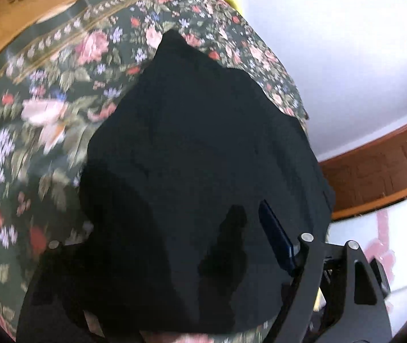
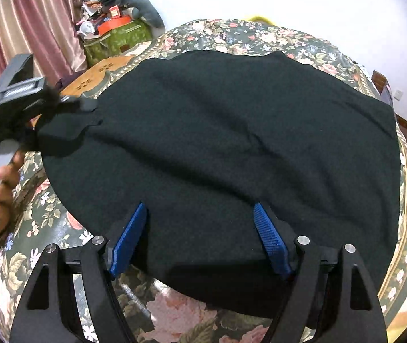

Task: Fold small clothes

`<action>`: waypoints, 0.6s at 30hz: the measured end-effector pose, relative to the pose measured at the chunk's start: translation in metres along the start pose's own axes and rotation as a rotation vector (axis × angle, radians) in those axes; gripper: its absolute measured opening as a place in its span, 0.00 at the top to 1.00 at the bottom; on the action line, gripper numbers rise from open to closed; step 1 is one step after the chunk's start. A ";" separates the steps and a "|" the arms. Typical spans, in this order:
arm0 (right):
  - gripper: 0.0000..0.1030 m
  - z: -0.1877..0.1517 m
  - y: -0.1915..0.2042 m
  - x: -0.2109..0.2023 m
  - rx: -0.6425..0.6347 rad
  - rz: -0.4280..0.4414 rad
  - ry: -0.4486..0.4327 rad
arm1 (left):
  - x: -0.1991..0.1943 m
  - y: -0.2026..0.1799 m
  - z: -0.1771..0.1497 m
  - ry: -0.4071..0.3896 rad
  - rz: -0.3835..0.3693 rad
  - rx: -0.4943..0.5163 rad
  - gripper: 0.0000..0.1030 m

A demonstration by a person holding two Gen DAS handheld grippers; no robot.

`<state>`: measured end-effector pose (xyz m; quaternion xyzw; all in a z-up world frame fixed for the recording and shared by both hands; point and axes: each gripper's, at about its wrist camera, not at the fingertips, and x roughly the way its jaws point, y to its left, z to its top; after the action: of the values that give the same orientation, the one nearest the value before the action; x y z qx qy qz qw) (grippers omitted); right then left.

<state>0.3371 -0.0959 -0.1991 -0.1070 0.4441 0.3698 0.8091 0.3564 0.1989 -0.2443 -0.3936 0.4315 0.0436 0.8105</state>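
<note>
1. In the left wrist view the black garment [image 1: 203,171] drapes over the left gripper [image 1: 192,243], hiding its left finger; only one blue pad [image 1: 277,237] shows, so I cannot tell there how the jaws stand
2. The right wrist view shows that gripper [image 2: 86,105] at the garment's [image 2: 217,143] far left corner, blurred, apparently pinching the cloth there; a hand [image 2: 0,188] holds it, cut off by the frame edge
3. The right gripper [image 2: 200,237] has its jaws spread wide, both blue pads [image 2: 129,237] on the garment's near edge, nothing clamped between them
4. The single garment lies spread, slightly rippled, on a flowered cover [image 2: 174,314] over a rounded surface
5. Behind stand a white wall [image 2: 332,5], pink curtains [image 2: 32,20] and a green bag [image 2: 117,40] heaped with clutter too small to name; wooden trim [image 1: 374,171] runs low on the right
6. Count: one garment, two grippers, one hand seen
</note>
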 end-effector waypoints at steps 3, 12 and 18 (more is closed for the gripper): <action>0.26 -0.001 -0.001 -0.001 -0.002 0.004 -0.003 | 0.002 0.000 0.004 -0.030 0.056 -0.003 0.51; 0.27 -0.002 -0.003 -0.007 0.025 0.020 0.019 | -0.016 0.006 0.000 -0.081 0.138 0.083 0.90; 0.27 -0.009 -0.002 -0.022 0.045 0.043 0.020 | -0.040 -0.001 -0.026 -0.079 0.234 0.219 0.91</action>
<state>0.3256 -0.1130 -0.1872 -0.0831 0.4623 0.3760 0.7987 0.3144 0.1911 -0.2231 -0.2477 0.4445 0.1059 0.8543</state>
